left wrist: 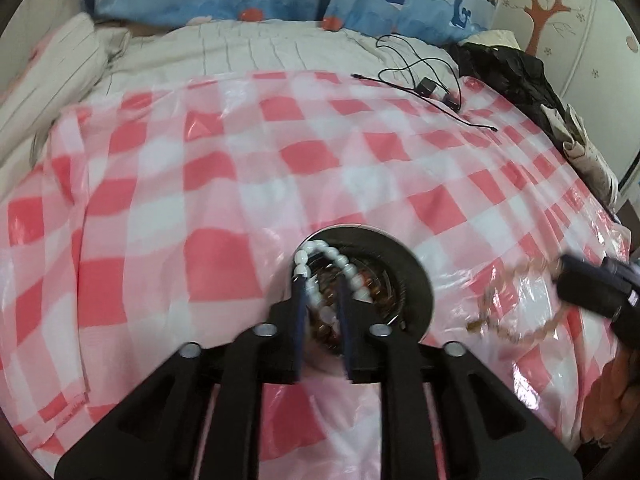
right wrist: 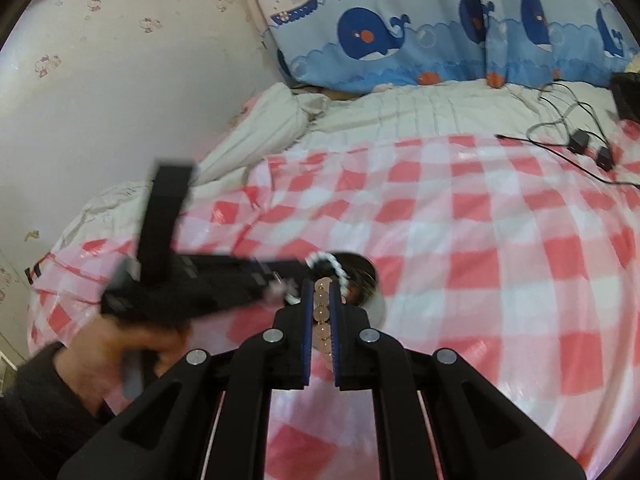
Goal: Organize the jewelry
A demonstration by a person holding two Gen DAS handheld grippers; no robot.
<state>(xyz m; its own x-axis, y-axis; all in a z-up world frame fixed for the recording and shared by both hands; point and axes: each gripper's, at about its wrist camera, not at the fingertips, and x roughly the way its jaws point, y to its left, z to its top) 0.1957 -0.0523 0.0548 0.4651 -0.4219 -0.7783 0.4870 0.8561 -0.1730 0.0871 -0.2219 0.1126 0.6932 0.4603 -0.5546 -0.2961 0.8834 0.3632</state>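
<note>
While white beads (left wrist: 340,268) drape its rim, the round box (left wrist: 416,276) holds brown beads (left wrist: 372,284).

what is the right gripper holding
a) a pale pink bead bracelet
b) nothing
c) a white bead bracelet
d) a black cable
a: in the right wrist view a row of pale pink beads sits clamped in the right gripper; the white bead bracelet is in the left gripper, over the round dark container.

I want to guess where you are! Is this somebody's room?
Probably a bedroom, maybe a child's. The work happens on a bed covered with a pink checked plastic sheet, whale-print curtains hang behind it, and a tree sticker decorates the wall.
</note>
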